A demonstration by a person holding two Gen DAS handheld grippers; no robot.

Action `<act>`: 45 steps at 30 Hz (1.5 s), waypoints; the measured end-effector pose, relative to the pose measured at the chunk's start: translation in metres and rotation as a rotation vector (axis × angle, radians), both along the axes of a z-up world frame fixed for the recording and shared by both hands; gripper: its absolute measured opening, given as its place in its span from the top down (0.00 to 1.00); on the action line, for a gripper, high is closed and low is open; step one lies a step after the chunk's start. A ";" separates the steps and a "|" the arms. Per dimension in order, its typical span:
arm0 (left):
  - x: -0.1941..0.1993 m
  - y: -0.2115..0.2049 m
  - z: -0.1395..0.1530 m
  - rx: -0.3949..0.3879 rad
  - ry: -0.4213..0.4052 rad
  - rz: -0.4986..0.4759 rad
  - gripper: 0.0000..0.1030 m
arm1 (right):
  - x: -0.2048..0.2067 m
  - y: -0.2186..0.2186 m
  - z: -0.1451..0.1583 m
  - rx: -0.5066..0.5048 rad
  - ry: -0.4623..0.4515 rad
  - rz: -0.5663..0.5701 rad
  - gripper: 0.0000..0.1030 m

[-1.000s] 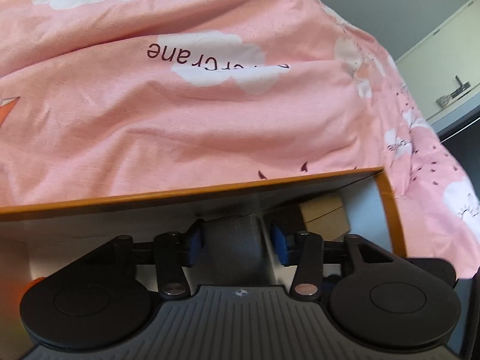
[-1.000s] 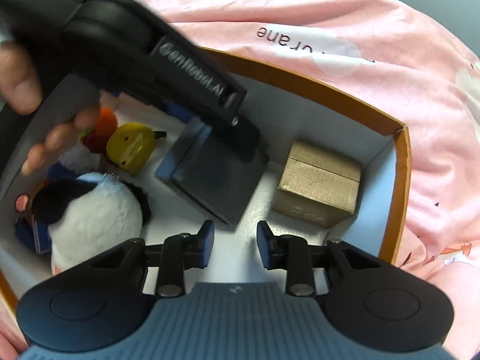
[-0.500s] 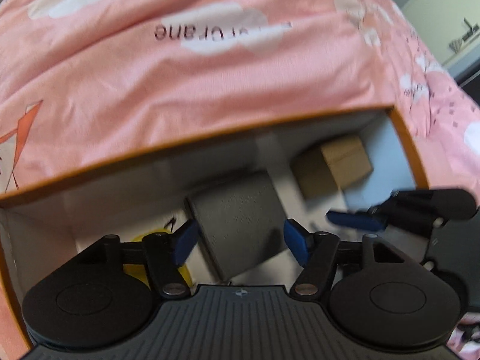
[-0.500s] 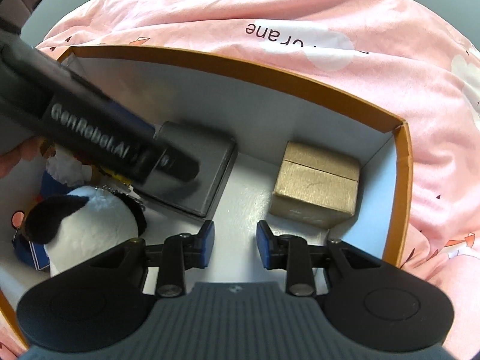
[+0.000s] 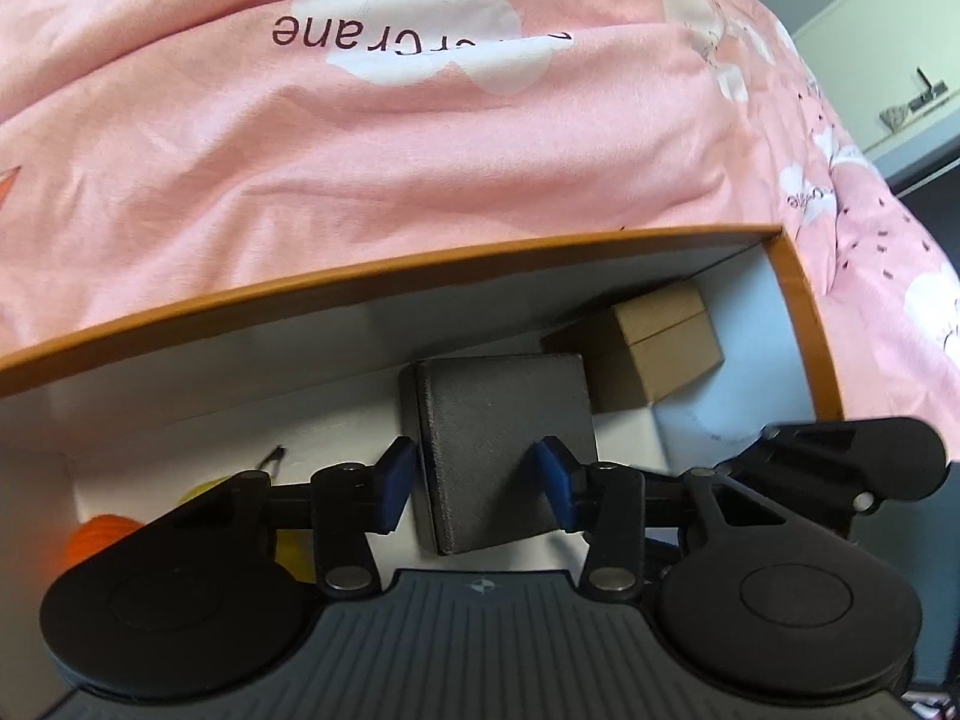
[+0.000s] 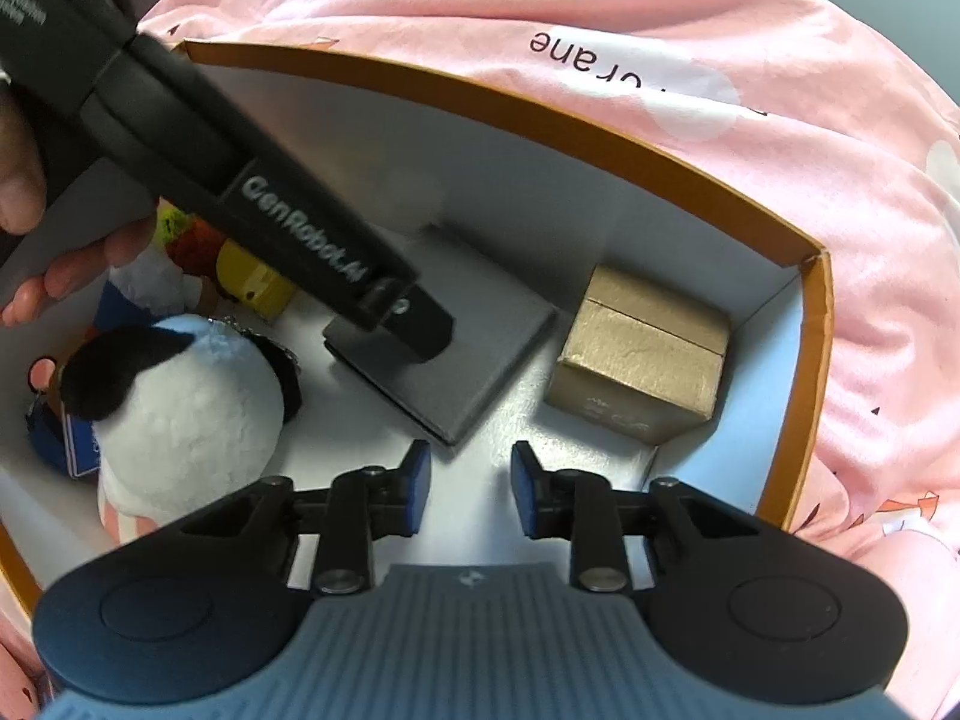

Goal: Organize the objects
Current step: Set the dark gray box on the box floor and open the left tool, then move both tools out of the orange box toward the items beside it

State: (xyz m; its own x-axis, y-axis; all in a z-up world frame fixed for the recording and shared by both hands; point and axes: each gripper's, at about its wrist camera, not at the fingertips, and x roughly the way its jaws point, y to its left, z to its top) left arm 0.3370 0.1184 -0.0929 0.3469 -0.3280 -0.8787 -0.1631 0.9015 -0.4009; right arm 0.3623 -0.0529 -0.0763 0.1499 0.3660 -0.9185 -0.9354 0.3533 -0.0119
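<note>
My left gripper (image 5: 477,483) is open, its blue pads on either side of the grey flat case (image 5: 504,444) without touching it. The case lies on the white floor of the orange-rimmed box (image 6: 630,162), just beside the brown cardboard box (image 6: 642,354) in the corner. My right gripper (image 6: 471,495) is open and holds nothing, hovering above the bare floor. A plush penguin (image 6: 180,408) sits at the left.

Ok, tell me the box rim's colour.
Orange rim, white inside; clearest in the right wrist view.
</note>
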 end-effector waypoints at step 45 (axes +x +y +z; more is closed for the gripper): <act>-0.083 -0.034 0.101 0.062 -0.312 -0.034 0.48 | -0.028 -0.090 0.102 0.248 -0.113 -0.116 0.50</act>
